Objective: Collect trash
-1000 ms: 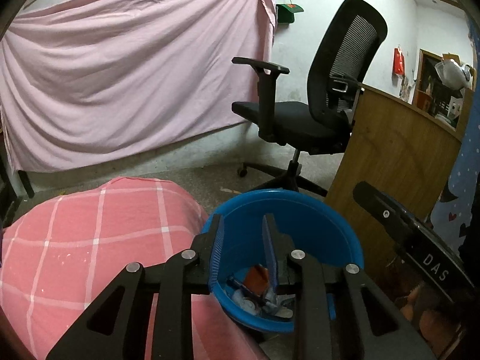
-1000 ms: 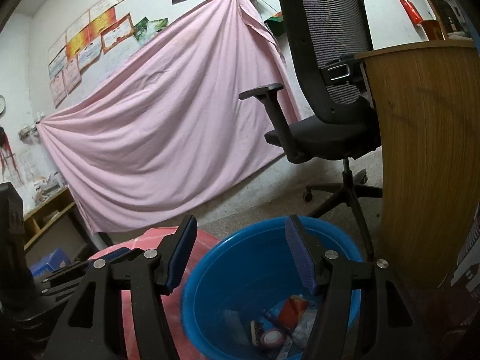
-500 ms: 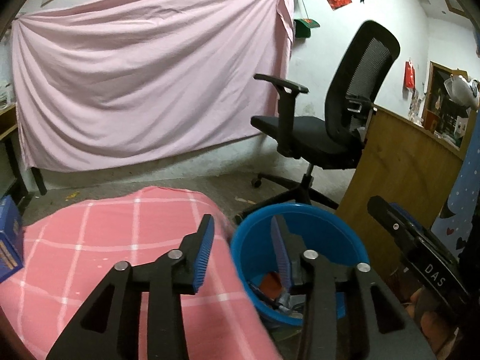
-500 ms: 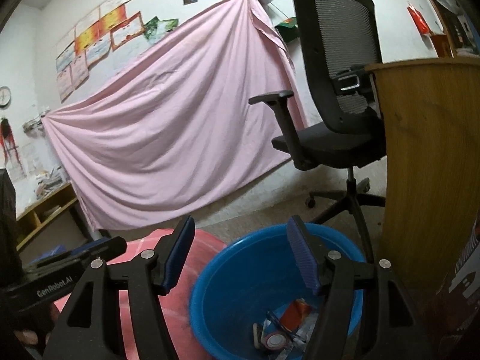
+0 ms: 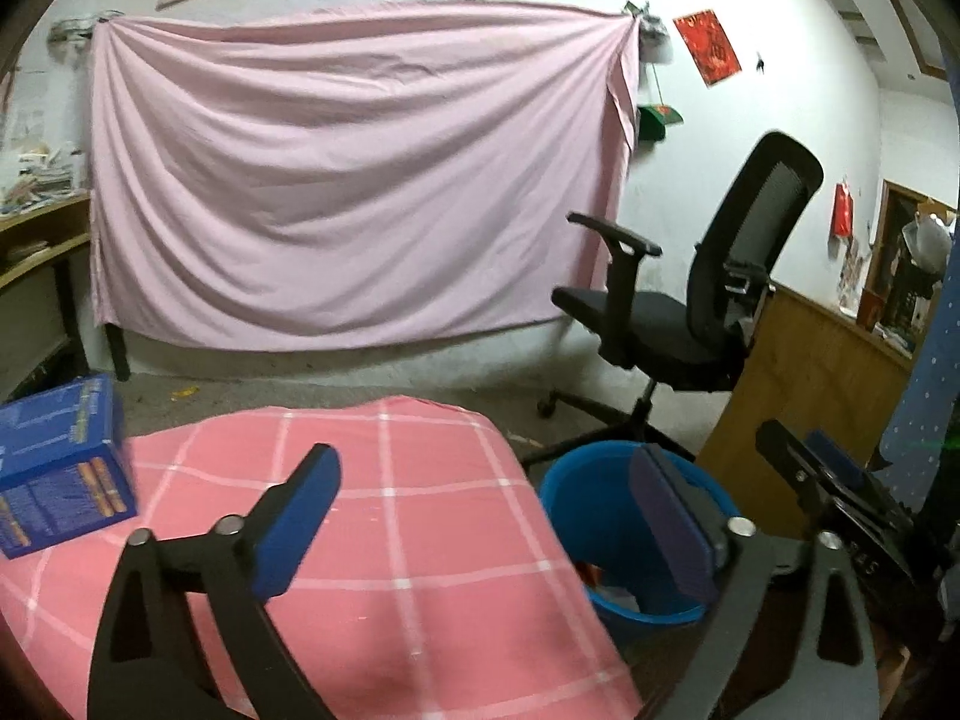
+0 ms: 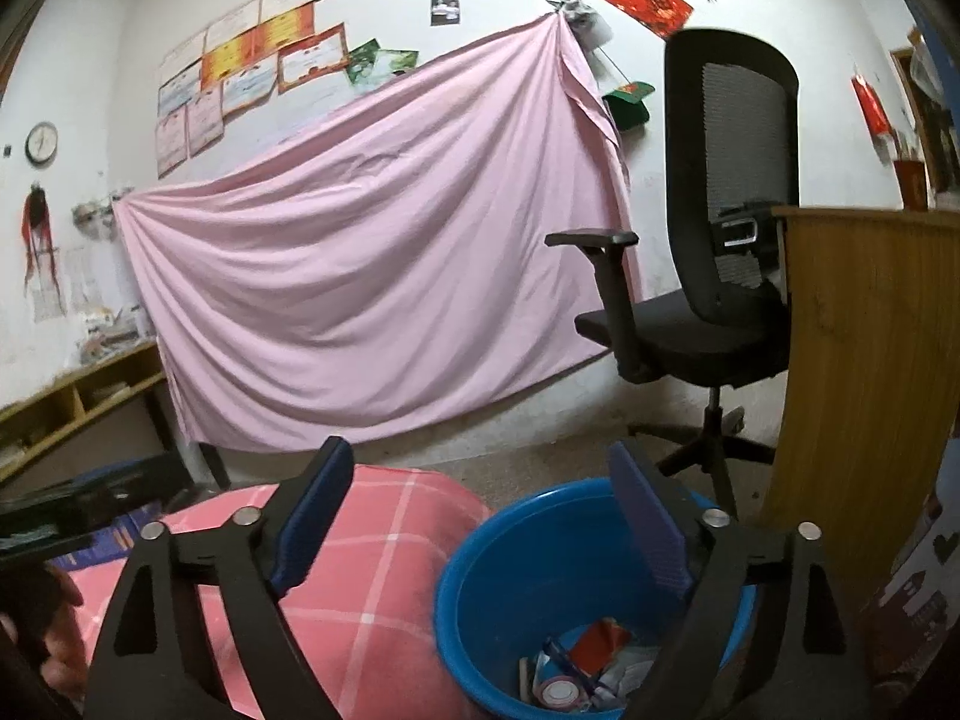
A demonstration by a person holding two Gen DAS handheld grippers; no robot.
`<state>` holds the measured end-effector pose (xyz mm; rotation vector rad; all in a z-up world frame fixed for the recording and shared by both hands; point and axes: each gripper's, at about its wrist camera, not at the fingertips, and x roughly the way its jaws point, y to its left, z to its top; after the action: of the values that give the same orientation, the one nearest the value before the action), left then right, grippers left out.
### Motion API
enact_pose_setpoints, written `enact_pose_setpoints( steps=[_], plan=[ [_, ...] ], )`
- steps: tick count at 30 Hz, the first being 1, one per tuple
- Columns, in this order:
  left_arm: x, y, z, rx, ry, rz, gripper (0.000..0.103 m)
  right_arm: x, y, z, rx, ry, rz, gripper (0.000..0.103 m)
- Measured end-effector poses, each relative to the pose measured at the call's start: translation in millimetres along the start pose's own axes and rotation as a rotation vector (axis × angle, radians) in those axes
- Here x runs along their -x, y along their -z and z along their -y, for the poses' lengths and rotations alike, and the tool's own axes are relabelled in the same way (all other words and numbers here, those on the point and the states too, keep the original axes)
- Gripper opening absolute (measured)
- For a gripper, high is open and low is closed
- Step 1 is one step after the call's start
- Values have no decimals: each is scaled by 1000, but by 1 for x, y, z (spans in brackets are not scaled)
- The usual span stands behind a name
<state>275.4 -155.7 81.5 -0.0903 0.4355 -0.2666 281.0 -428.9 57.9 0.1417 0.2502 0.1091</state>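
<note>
Blue bucket (image 6: pixel 474 594) with trash (image 6: pixel 585 660) sitting low between the right gripper (image 6: pixel 480 516) prongs, left gripper (image 5: pixel 486 516) over pink checked cloth (image 5: pixel 420 540), both just spread wide, nothing held

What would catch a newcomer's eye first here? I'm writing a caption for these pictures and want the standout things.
The big pink sheet pinned across the back wall dominates both views, with a black office chair to its right beside a wooden desk panel. In front lies a pink checked cloth, and at its right edge stands a blue bucket with scraps of trash at the bottom. A blue box rests on the cloth's left side.
</note>
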Motion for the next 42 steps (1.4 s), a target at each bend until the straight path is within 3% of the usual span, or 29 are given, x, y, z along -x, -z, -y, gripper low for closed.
enact_pose_setpoints(
  steps=[2,12,24,35,42],
  plan=[
    [13,3,-8,3,-17,20,98,7,2,-7,-1,3,12,103],
    [75,31,-38,43,-43,59,101,56,14,-40,36,18,3,103],
    [149,64,-48,23,-56,100,101,132,35,-81,70,30,68,103],
    [184,118,-58,-19,-108,111,101,180,78,-113,67,58,111,103],
    [196,137,-67,-22,-128,163,101,195,103,-125,94,102,159,103]
  ],
)
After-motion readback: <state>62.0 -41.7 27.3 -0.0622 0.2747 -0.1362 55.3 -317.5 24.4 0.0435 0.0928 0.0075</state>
